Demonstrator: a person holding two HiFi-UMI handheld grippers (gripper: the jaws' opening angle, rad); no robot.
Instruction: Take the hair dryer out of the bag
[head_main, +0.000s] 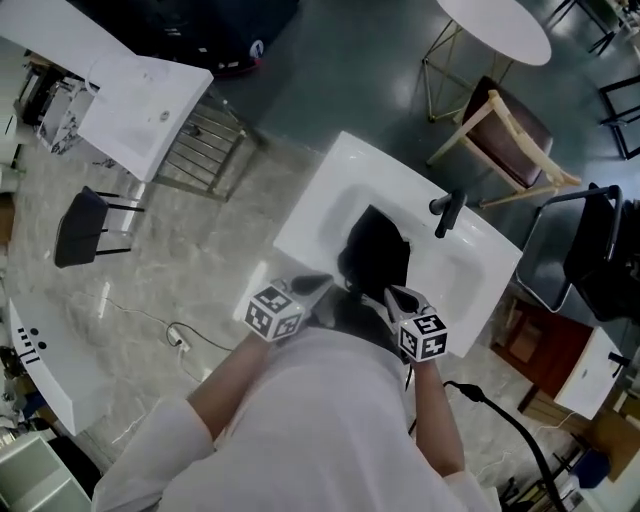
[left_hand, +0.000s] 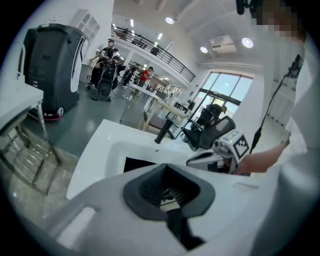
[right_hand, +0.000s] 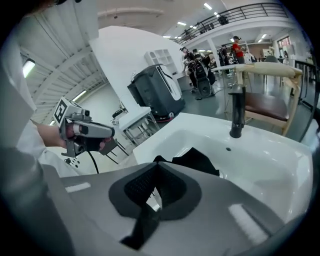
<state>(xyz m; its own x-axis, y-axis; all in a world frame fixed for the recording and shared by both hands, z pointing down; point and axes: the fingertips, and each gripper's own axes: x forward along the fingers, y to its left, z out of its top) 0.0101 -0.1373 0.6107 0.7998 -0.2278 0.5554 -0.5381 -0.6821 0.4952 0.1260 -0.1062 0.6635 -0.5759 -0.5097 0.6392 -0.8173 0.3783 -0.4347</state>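
From the head view, a white sink (head_main: 305, 215) stands on a marble floor with a black bag (head_main: 378, 255) lying in its basin, at the near side, and a black faucet (head_main: 447, 212) on the far right rim. The hair dryer shows in no view, so whether it sits inside the bag cannot be told.

Both grippers hang over the sink's near edge. The left gripper (head_main: 322, 285) is just left of the bag and the right gripper (head_main: 387, 297) is at the bag's near right corner. This view does not show whether either touches the fabric.

The left gripper view settles its jaws: the left gripper (left_hand: 169, 200) is pressed together with nothing between the pads. Beyond it only a dark corner of the bag (left_hand: 137, 164) appears in the basin, with the faucet (left_hand: 165, 131) behind and the right gripper (left_hand: 220, 152) to the right.

The right gripper view shows the right gripper (right_hand: 152, 197) likewise closed and empty. It gives a fuller look at the bag (right_hand: 195, 160), crumpled just beyond the jaws, and at the faucet (right_hand: 236, 115), a wooden chair (right_hand: 265, 95) behind it, and the left gripper (right_hand: 82, 132) at far left.
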